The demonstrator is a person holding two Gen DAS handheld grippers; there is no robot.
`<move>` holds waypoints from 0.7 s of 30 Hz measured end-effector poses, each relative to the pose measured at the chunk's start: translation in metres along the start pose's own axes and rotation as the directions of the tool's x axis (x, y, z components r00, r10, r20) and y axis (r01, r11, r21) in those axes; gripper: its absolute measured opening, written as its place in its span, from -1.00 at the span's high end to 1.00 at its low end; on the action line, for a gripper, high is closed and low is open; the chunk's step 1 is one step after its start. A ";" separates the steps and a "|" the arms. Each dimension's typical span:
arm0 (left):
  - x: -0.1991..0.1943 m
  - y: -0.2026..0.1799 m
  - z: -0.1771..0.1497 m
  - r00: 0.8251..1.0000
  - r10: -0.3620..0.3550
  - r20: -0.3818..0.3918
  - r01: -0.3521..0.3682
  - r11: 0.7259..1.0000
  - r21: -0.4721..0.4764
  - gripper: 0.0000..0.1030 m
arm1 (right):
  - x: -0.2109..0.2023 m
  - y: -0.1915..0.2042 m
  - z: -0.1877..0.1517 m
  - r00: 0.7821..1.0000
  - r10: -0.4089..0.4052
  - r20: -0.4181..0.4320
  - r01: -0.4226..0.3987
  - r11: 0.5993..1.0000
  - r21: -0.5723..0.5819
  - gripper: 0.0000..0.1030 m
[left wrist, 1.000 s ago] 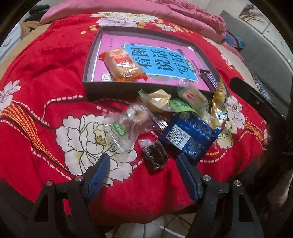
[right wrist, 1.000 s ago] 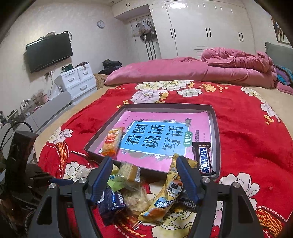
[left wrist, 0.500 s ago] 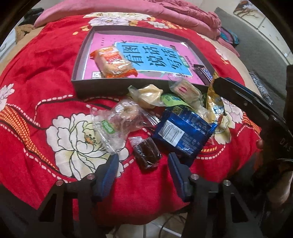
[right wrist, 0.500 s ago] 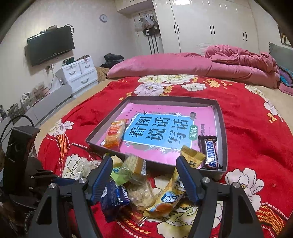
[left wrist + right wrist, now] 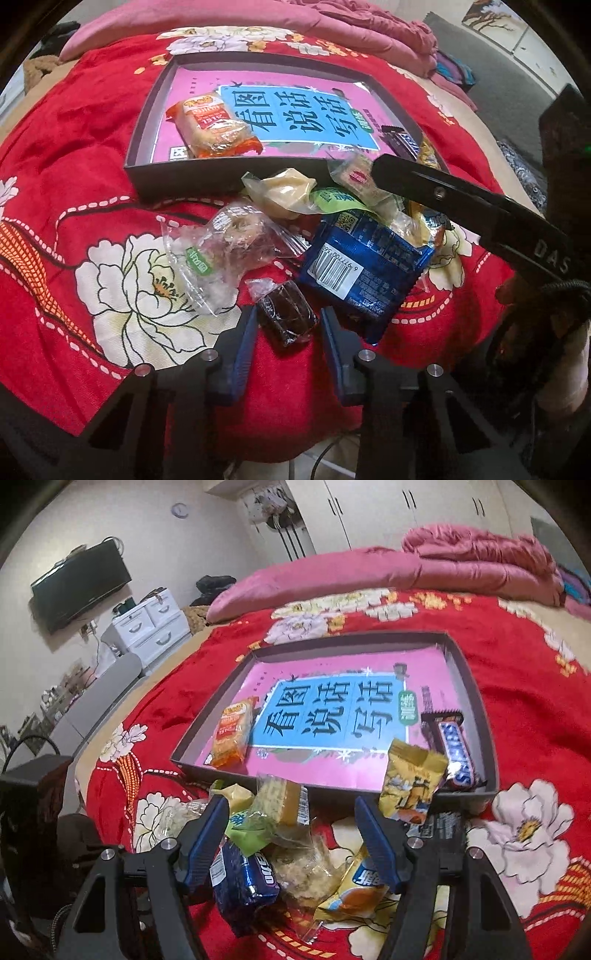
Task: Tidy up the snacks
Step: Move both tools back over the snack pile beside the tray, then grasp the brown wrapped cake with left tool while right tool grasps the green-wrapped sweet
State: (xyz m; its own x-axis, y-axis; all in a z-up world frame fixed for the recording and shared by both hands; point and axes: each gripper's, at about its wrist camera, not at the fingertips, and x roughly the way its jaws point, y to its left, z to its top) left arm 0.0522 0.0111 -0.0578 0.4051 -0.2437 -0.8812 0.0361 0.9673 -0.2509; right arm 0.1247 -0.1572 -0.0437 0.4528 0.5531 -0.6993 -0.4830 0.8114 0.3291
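Left tongs (image 5: 286, 334) narrowly straddle the small dark cake (image 5: 287, 314), not yet gripping: light, soft, slippery wrapper; pinch mid-body. Right tongs (image 5: 291, 834) wide, empty.

one grey tray (image 5: 142, 173), two snacks in it: one orange cracker pack (image 5: 212, 125), one snickers bar (image 5: 456, 751). loose on the bed (image 5: 74, 155): one blue oreo pack (image 5: 364, 264), one small dark brownie (image 5: 286, 314), one clear-wrapped pastry (image 5: 225, 243), one pale yellow pack (image 5: 284, 192), one green-label pack (image 5: 332, 199), one clear-wrapped biscuit (image 5: 360, 179), one yellow chip bag (image 5: 410, 786). two tongs: left (image 5: 288, 334), right (image 5: 291, 840).
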 end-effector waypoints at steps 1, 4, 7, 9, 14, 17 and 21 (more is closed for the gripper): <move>0.000 0.000 0.000 1.000 -0.001 -0.001 0.001 1.000 -0.001 0.32 | 0.002 0.000 0.000 1.000 -0.001 -0.006 0.001 1.000 -0.001 -0.30; 0.003 0.002 0.001 1.000 -0.006 -0.004 0.006 1.000 -0.009 0.32 | 0.007 0.001 0.001 1.000 0.014 -0.017 -0.014 1.000 0.002 -0.22; 0.005 0.003 0.002 1.000 -0.010 -0.008 0.010 1.000 -0.020 0.32 | 0.015 0.001 0.000 0.998 0.041 -0.043 -0.040 0.999 0.016 -0.09; 0.005 0.003 0.002 1.000 -0.011 -0.008 0.011 1.000 -0.022 0.32 | 0.021 0.002 -0.001 0.997 0.053 -0.064 -0.052 0.998 0.020 -0.01; 0.007 0.005 0.003 1.000 -0.017 -0.005 0.016 0.999 -0.037 0.32 | 0.025 0.007 -0.001 0.995 0.070 -0.066 -0.069 0.998 0.006 0.13; 0.007 0.005 0.004 1.000 -0.017 -0.002 0.017 0.999 -0.040 0.32 | 0.024 0.005 -0.001 0.995 0.079 -0.059 -0.079 0.997 0.008 0.15; 0.008 0.005 0.003 1.000 -0.015 -0.003 0.015 0.999 -0.039 0.33 | 0.019 0.003 -0.002 0.996 0.080 -0.044 -0.079 0.997 0.013 0.17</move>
State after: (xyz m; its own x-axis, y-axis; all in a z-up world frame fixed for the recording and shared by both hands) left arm 0.0589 0.0145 -0.0649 0.4019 -0.2584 -0.8785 0.0064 0.9601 -0.2796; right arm 0.1310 -0.1448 -0.0573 0.3794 0.6073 -0.6980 -0.5074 0.7674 0.3919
